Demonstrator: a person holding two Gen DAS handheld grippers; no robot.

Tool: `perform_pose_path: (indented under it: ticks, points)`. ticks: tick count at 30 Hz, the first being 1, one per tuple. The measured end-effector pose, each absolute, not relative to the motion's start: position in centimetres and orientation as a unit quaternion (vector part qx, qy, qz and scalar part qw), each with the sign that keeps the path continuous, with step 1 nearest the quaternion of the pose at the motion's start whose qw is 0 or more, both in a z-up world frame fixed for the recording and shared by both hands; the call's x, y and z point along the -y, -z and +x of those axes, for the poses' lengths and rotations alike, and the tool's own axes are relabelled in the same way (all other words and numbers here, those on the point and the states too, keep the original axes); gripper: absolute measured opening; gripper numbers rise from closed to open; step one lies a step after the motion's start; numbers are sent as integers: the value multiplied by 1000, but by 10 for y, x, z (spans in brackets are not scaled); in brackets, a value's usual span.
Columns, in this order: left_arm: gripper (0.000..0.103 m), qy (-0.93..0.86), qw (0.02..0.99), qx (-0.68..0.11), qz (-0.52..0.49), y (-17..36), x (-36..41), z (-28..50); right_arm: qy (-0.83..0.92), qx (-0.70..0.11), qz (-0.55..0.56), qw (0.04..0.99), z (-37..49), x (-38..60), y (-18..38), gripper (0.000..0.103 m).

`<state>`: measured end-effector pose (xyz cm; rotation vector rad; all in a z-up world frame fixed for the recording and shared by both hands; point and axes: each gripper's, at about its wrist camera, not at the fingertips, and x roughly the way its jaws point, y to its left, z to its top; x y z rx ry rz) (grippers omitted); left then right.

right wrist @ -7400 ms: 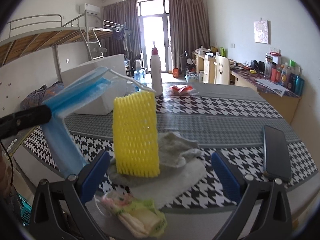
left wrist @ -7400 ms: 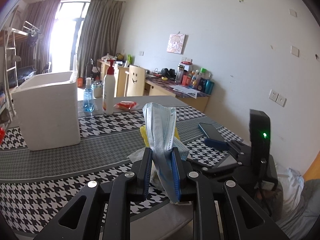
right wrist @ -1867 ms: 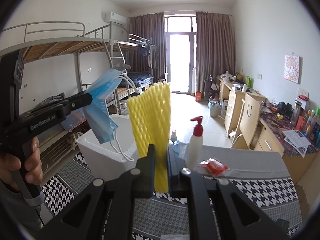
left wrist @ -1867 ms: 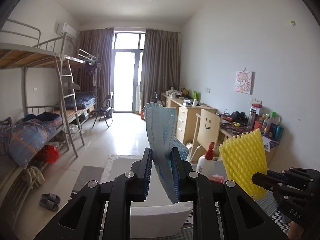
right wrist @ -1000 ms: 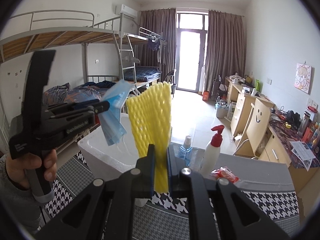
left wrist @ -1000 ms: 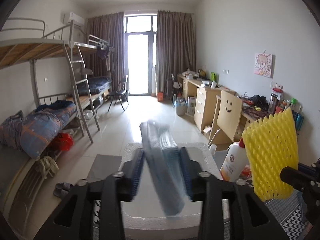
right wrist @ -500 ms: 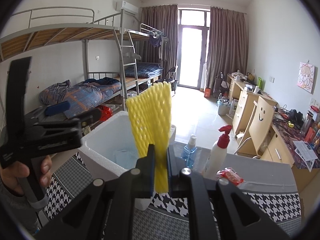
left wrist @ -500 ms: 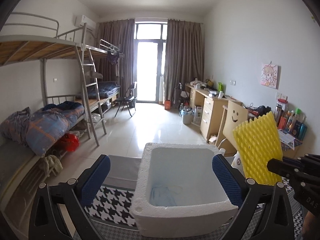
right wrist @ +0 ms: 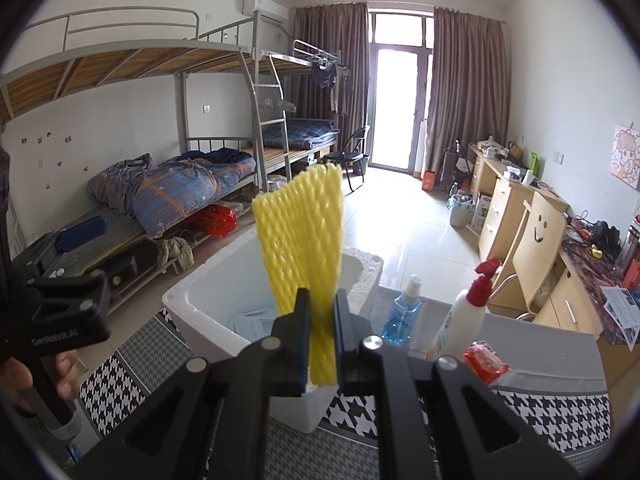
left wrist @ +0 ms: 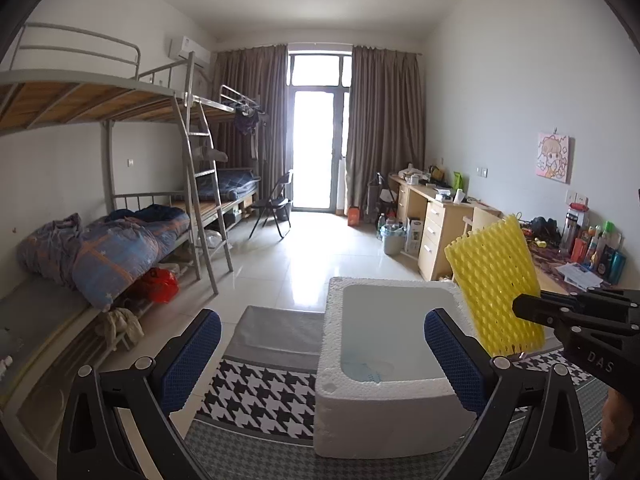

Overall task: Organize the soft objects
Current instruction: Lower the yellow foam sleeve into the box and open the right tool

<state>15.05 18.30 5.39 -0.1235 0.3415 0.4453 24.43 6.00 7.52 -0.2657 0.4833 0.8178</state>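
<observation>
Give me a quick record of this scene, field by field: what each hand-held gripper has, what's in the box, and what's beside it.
left hand-held gripper: open, nothing between the pads
right hand-held gripper: shut on yellow foam net
foam box: white, on the houndstooth table
box contents: blue face mask on the bottom
beside box: blue spray bottle, white pump bottle, red packet
</observation>
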Motion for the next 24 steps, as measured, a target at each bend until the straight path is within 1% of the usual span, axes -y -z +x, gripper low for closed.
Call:
perform_pose_path:
  ticks: [24]
  points:
    - [102, -234, 955, -165, -83, -35, -193, 121, -413, -266, -137, 861, 268, -92, -56, 14]
